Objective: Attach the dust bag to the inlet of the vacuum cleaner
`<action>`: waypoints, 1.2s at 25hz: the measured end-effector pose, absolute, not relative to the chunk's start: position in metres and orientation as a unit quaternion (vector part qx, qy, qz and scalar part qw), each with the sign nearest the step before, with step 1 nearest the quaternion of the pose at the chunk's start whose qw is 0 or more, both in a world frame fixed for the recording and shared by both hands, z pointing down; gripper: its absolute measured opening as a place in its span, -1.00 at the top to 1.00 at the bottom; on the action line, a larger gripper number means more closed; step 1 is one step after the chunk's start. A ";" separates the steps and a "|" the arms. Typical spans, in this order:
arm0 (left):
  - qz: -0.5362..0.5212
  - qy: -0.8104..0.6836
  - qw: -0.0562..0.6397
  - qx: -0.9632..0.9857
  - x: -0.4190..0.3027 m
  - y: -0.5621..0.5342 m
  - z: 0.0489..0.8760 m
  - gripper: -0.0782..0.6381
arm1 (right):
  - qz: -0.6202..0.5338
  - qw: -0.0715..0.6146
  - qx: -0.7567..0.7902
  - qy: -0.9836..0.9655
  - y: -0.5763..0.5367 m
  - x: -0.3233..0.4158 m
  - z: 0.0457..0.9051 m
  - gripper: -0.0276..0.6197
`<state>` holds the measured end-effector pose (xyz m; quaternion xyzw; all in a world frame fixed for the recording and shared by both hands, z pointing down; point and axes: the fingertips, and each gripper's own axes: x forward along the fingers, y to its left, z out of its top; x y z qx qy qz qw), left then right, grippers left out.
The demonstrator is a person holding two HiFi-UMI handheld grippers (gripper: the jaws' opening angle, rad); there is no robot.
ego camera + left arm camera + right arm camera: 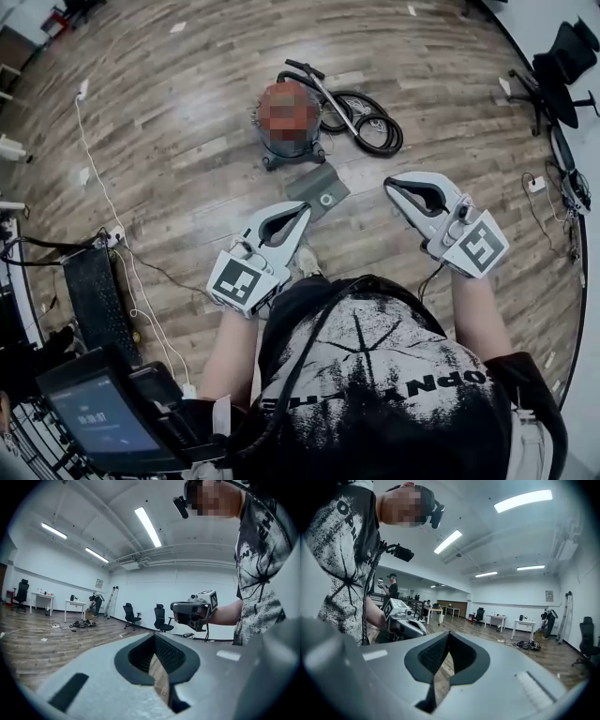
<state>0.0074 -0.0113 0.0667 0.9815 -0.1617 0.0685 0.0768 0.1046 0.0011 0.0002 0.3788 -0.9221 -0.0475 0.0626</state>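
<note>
The vacuum cleaner [290, 120], a round canister on a wheeled base, stands on the wood floor ahead of me, its top hidden by a mosaic patch. Its black hose [367, 120] lies coiled to the right. A flat grey dust bag [319, 189] with a round hole lies on the floor just in front of it. My left gripper [304, 209] hangs shut and empty above the bag's near edge. My right gripper [388, 185] is shut and empty, off to the bag's right. Each gripper view shows its own closed jaws, left gripper [154, 636] and right gripper [447, 634], with the other gripper opposite.
A white cable and power strip [113, 235] run along the floor at the left, beside a black case [94, 298] and a screen [98, 417]. An office chair [565, 62] and more cables sit at the right edge. Desks, chairs and a ladder line the far walls.
</note>
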 end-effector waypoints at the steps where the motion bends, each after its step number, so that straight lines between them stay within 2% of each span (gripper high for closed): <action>1: 0.071 -0.162 0.079 0.981 0.003 -0.020 0.069 0.77 | -0.043 0.067 0.376 -0.923 -0.005 0.100 0.004 0.90; 12: 0.068 -0.157 0.101 0.980 -0.001 -0.071 0.086 0.77 | -0.034 0.085 0.368 -0.925 -0.056 0.095 0.023 0.90; 25: 0.086 -0.239 0.134 0.958 0.084 -0.096 0.102 0.77 | -0.025 0.086 0.234 -0.968 -0.101 0.145 0.058 0.90; 26: 0.084 -0.250 0.141 0.954 0.090 -0.099 0.105 0.77 | -0.024 0.101 0.218 -0.970 -0.102 0.151 0.067 0.90; 29: 0.090 -0.269 0.151 0.947 0.103 -0.106 0.116 0.77 | -0.034 0.216 0.161 -0.962 -0.099 0.171 0.113 0.90; 30: 0.091 -0.270 0.152 0.946 0.108 -0.108 0.120 0.77 | -0.037 0.235 0.150 -0.960 -0.100 0.174 0.122 0.90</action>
